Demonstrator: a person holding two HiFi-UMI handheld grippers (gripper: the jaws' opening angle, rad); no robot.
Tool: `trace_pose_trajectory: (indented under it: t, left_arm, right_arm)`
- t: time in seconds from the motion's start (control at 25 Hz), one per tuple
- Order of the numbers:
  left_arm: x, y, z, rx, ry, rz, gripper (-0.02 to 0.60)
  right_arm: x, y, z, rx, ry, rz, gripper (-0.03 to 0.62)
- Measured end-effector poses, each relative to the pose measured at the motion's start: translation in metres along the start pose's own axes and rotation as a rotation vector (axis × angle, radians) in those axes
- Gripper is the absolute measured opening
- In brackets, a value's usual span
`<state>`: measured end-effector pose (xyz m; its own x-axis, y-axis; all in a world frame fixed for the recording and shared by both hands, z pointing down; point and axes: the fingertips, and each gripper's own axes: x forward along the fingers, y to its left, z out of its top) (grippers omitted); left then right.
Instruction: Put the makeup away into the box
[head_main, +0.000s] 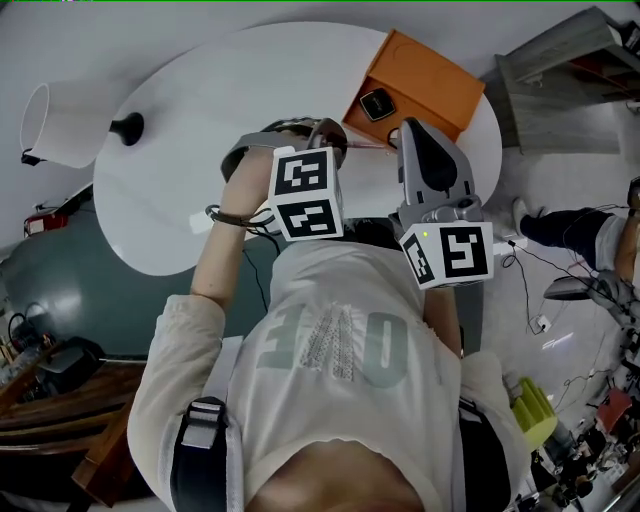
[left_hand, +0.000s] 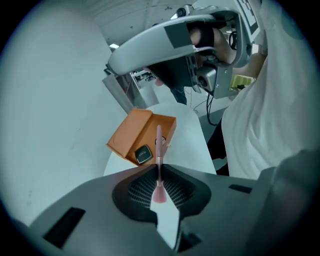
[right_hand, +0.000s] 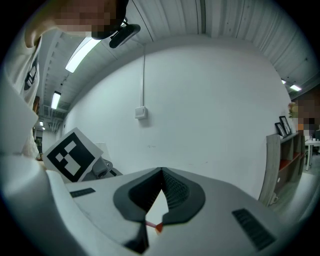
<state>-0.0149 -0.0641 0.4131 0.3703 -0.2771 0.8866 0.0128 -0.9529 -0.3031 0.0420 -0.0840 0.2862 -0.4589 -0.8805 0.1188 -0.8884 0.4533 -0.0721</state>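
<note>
Pink brush (left_hand: 159, 150) pinched in left tongs (left_hand: 159, 169), bristles back between the pads, handle pointing at the orange box (left_hand: 131, 134). Brush is held in the air, short of the box. Box sits open at the far right edge of the white oval desk (head_main: 200, 120), with a black compact (left_hand: 143, 154) inside near one wall. Rest of box floor bare.

Right tongs (right_hand: 161, 174) pressed together, nothing between them, aimed at a plain wall.

Desk mostly bare; small black knob-shaped thing (head_main: 128, 127) near its left edge. Grey shelf unit (head_main: 560, 70) stands beyond the box.

Print on the compact lid is too small to read.
</note>
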Motion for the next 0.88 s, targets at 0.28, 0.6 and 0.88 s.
trace_pose_trajectory:
  t: [0.28, 0.6, 0.88]
  left_arm:
    - [0.021, 0.004, 0.027, 0.134, 0.017, -0.019, 0.049]
    - [0.104, 0.031, 0.086, 0.316, -0.016, -0.010, 0.049]
    - [0.171, 0.033, 0.120, 0.415, 0.041, -0.092, 0.049]
  right_arm:
    - [-0.018, -0.028, -0.001, 0.009, -0.008, -0.072, 0.003]
    - [-0.052, -0.078, -0.009, 0.062, -0.012, -0.220, 0.003]
    - [-0.086, -0.121, -0.028, 0.118, 0.008, -0.340, 0.003]
